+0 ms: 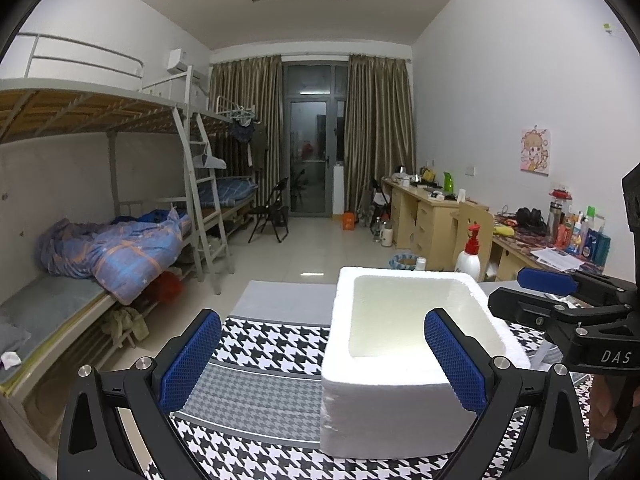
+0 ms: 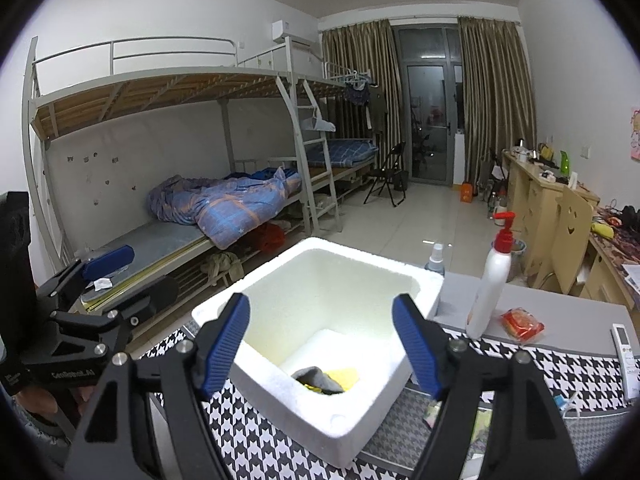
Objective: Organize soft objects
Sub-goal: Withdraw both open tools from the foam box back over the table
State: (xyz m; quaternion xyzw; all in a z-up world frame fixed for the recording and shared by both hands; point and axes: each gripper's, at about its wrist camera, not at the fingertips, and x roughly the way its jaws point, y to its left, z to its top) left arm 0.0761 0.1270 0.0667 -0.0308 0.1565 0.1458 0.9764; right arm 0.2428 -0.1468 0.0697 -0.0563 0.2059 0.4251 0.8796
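Note:
A white foam box [image 1: 340, 400] stands on the houndstooth tablecloth [image 1: 256, 340]. In the right wrist view the box [image 2: 304, 412] holds a grey cloth [image 2: 316, 376] and a yellow soft item [image 2: 346, 376] at its near bottom corner. My right gripper [image 2: 322, 346] hovers over the box's near rim, open, with nothing between its blue pads [image 2: 226, 344]. My left gripper [image 1: 322, 356] is open too, its right pad in front of the box and its left pad over the cloth. Each gripper shows at the edge of the other's view: the right one [image 1: 506, 290], the left one [image 2: 154, 270].
A white pump bottle [image 2: 490, 280], a small spray bottle [image 2: 436, 258], a red packet [image 2: 522, 324] and a remote [image 2: 626, 348] sit right of the box. Bunk beds [image 2: 224, 208] line the left wall, desks [image 2: 536, 188] the right.

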